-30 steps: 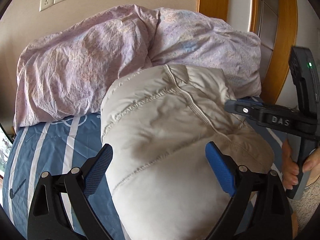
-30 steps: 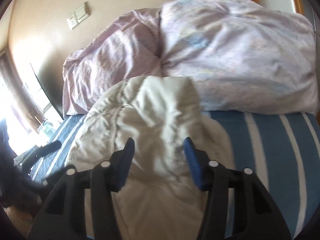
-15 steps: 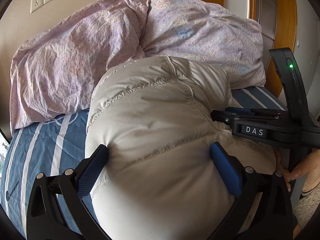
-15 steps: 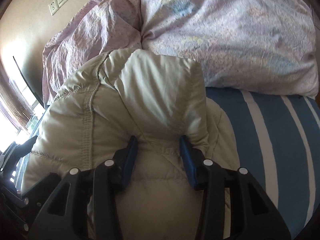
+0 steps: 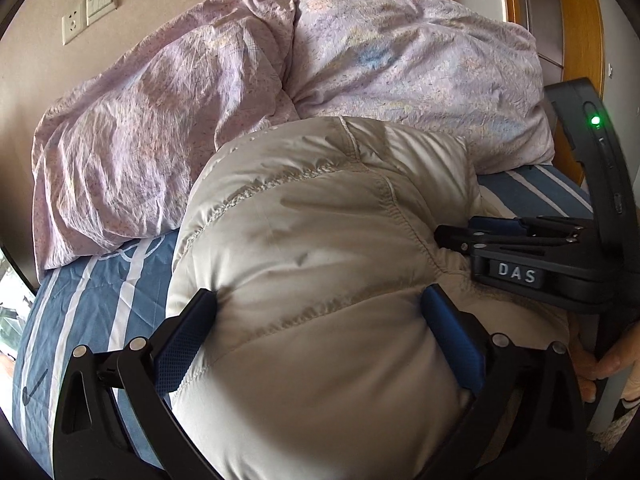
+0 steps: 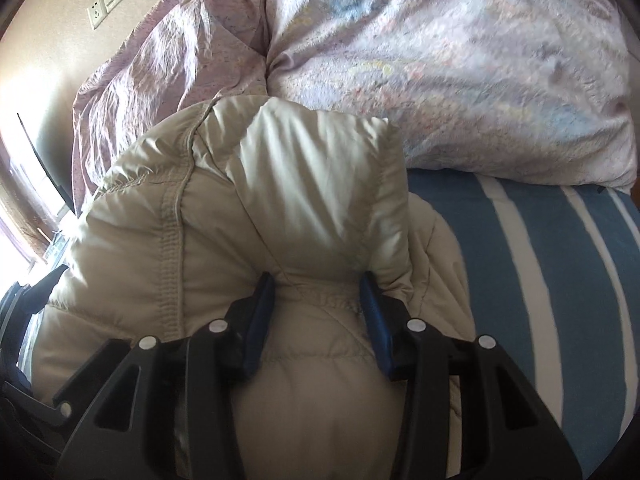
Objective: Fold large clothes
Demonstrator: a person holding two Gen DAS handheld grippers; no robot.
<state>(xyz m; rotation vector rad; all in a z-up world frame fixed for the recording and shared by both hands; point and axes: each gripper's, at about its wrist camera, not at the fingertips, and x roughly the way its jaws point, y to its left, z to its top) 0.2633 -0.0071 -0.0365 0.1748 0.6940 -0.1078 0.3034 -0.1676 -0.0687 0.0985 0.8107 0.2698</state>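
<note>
A puffy beige quilted jacket [image 5: 320, 220] lies bunched on the blue striped bed sheet [image 5: 100, 300]. My left gripper [image 5: 320, 296] stands wide open, pushed down over the jacket's bulk, which swells up between the blue pads and touches both. In the right wrist view my right gripper [image 6: 316, 280] is shut on a raised fold of the jacket [image 6: 280, 184], and the fabric puckers between its pads. The right gripper's black body [image 5: 520, 248] shows at the jacket's right side in the left wrist view, held by a hand [image 5: 616, 360].
A crumpled lilac duvet [image 5: 200, 100] is piled behind the jacket against the wall. Striped sheet [image 6: 540, 280] lies bare to the jacket's right. A socket and switch [image 5: 92, 8] sit on the wall, and a wooden door frame [image 5: 576, 40] stands at far right.
Both grippers came down onto the jacket, which now fills more of each view. The right gripper's pads closed on a fold, and the jacket rose between the left gripper's spread pads.
</note>
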